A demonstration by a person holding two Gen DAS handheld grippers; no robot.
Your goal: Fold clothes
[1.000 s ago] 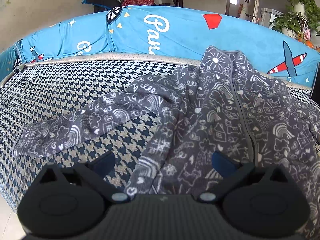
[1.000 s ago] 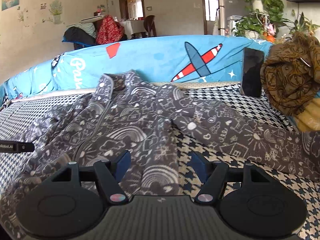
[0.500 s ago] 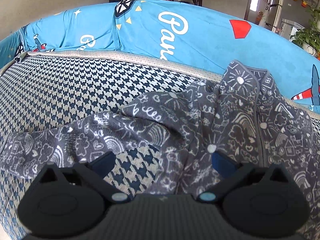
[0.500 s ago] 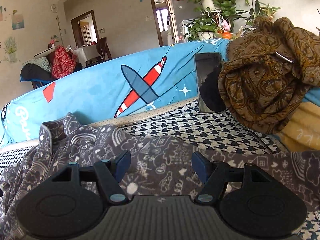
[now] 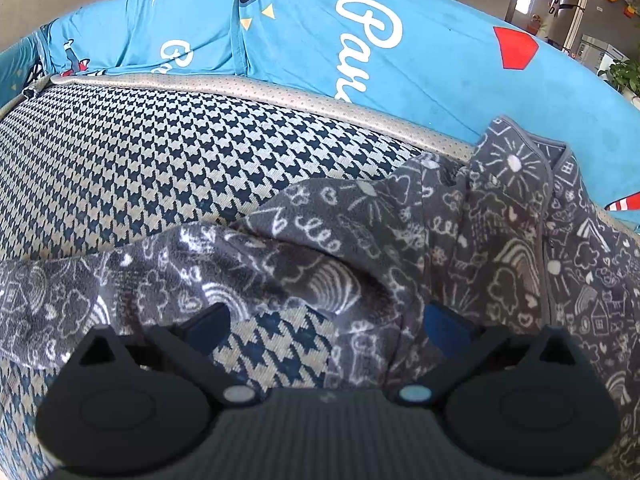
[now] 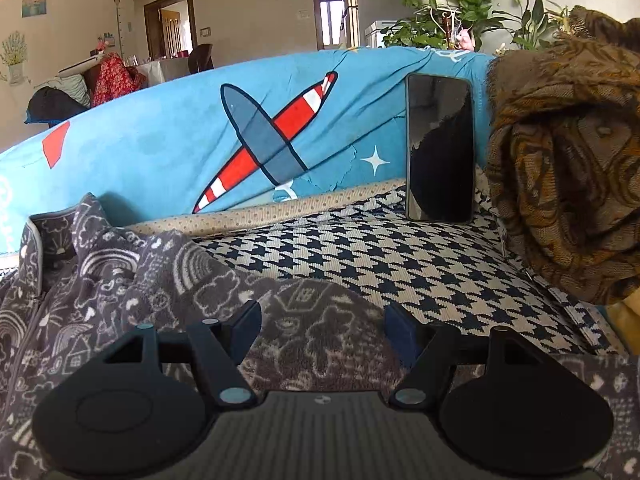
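Looking along the left tool (image 5: 326,320), its two fingers stand well apart with nothing clamped between them. Below the gap lies a bare patch of the houndstooth sofa seat (image 5: 160,168). The grey doodle-print jacket (image 5: 500,248) is spread over the seat, its collar up against the seat's back edge where the blue printed cover (image 5: 320,40) drapes the backrest. One sleeve (image 5: 120,280) runs from the jacket's shoulder toward the seat's left side, passing just ahead of the left fingertip (image 5: 210,322). The right fingertip (image 5: 444,326) sits over the jacket's body; whether either tip touches the cloth cannot be told.

From the right tool (image 6: 324,330), the fingers are likewise held apart, gripping nothing. The grey jacket (image 6: 100,280) fills the lower left, its collar and zip at the left edge, and its other sleeve (image 6: 320,320) crosses under the gap between the fingers toward the seat's right side. Beyond it the houndstooth seat (image 6: 400,260) lies bare up to the back edge. A dark phone (image 6: 439,148) stands upright there, leaning on the blue cover (image 6: 160,140). Just beside it, at the seat's right end, a brown patterned cloth (image 6: 568,168) is heaped.
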